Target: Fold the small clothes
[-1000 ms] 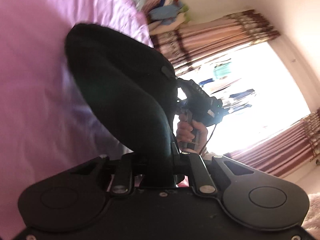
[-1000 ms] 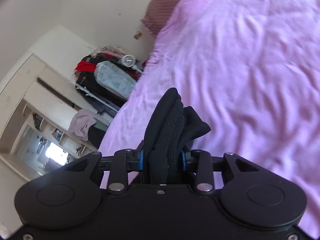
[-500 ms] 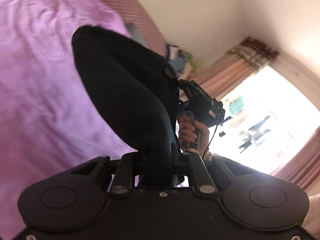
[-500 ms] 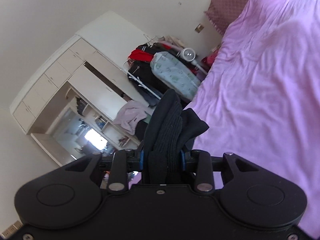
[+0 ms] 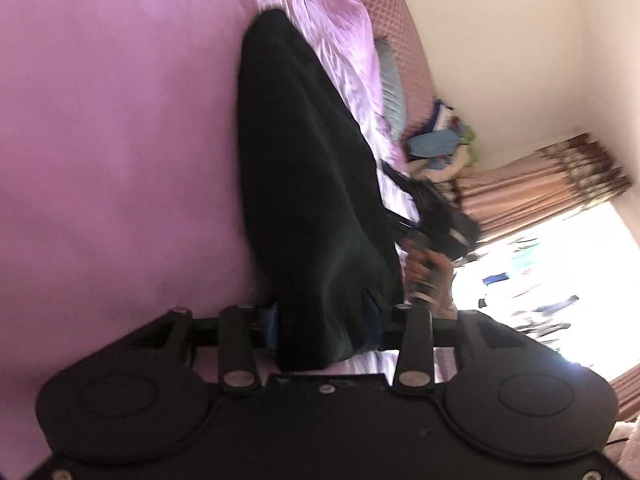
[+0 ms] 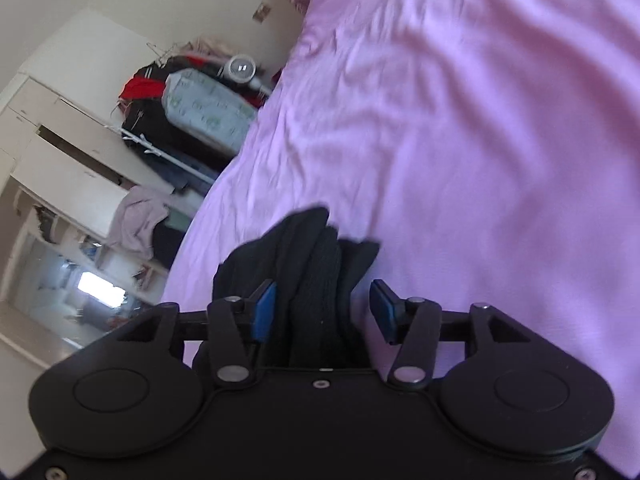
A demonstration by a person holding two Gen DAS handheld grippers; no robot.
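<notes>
On the left, our left claw (image 5: 326, 330) has its jaws apart, with a black garment (image 5: 304, 184) running out between them; from this view we cannot say whether the pads touch it. The garment lies over the pink bedsheet (image 5: 112, 128), its long axis stretching straight away from the claw and its rounded far end pointing toward the headboard (image 5: 404, 40).

On the right, our right claw (image 6: 322, 312) stands open too. The blue pads (image 6: 264, 312) are clear of the bunched black cloth (image 6: 308, 264) between them (the right pad shows a plain gap).

The risk, as we judge it, is that neither claw grips firmly, so the cloth could slump and the fold spring open. A snag on a pad during withdrawal could drag the garment crooked.
</notes>
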